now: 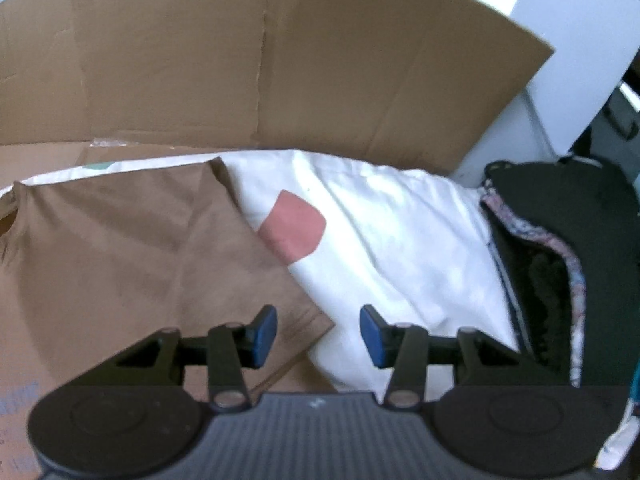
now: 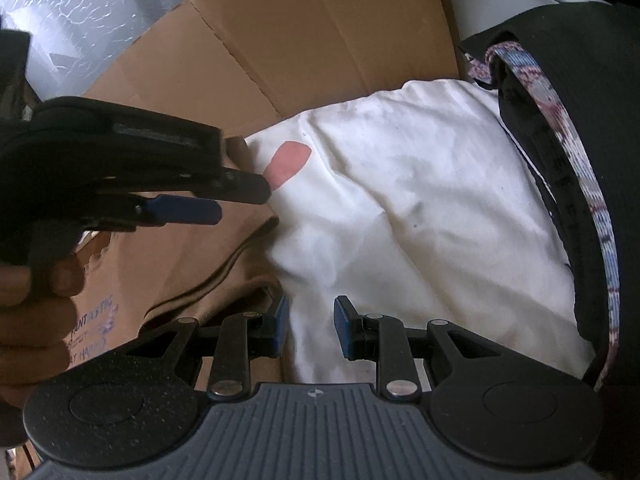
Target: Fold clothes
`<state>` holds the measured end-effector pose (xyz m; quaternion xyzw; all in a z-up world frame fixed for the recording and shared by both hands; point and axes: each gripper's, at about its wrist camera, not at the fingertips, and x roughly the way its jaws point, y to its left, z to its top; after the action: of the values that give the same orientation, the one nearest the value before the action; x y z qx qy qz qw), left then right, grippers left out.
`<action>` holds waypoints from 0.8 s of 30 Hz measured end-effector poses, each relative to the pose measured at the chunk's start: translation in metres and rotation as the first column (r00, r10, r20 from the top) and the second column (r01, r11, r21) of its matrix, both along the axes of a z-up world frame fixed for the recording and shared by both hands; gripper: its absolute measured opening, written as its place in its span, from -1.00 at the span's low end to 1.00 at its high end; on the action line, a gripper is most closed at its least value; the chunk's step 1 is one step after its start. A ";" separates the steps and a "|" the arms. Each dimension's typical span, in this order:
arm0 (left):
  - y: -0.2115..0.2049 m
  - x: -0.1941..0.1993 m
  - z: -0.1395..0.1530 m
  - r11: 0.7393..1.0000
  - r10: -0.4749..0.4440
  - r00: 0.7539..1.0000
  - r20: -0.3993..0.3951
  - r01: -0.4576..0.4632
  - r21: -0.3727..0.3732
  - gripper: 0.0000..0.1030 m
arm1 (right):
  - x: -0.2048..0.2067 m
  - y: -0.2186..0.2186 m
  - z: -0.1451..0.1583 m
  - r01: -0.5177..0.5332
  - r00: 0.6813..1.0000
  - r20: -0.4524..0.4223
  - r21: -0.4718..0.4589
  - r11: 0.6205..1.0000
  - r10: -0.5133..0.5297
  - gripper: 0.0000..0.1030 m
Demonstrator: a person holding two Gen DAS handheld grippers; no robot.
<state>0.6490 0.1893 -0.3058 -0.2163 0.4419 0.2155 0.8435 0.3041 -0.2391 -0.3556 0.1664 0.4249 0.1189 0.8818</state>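
Your left gripper [image 1: 319, 334] stood released above the brown garment [image 1: 140, 248]; your right gripper [image 2: 311, 328] also held nothing, over the white cloth [image 2: 400, 208].

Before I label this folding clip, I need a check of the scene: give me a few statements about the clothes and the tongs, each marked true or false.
1. The left tongs grip the brown garment. False: they stand open with nothing between the pads.
2. The brown garment lies partly over the white cloth. True.
3. The white cloth carries a green patch beside the brown garment's edge. False: that pink patch is pink.
4. A dark garment with a patterned band lies beside the white cloth. True.
5. The right tongs are clamped on the patterned band. False: they are open over the white cloth.
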 end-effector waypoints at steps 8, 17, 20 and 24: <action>-0.001 0.011 -0.026 1.000 -0.003 0.999 -0.052 0.004 0.019 -0.10 | -0.002 -0.008 -0.008 0.017 1.000 -0.007 0.006 1.000 -0.017 -0.42; -0.013 0.018 -0.031 0.986 -0.040 0.991 -0.124 0.059 0.156 -0.42 | -0.003 -0.007 -0.011 0.014 1.000 -0.004 0.003 1.000 -0.014 -0.42; -0.004 0.011 -0.026 0.991 -0.030 0.993 -0.112 0.044 0.128 -0.72 | -0.003 -0.007 -0.011 0.018 1.000 -0.002 0.003 1.000 -0.018 -0.42; 0.008 -0.002 -0.009 0.993 -0.065 0.996 -0.067 0.072 0.094 -0.79 | -0.002 -0.006 -0.009 0.020 1.000 0.002 -0.001 1.000 -0.020 -0.41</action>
<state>0.6466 0.1970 -0.3147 -0.1529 0.4650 0.2143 0.8453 0.3022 -0.2448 -0.3649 0.1701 0.4223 0.1099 0.8835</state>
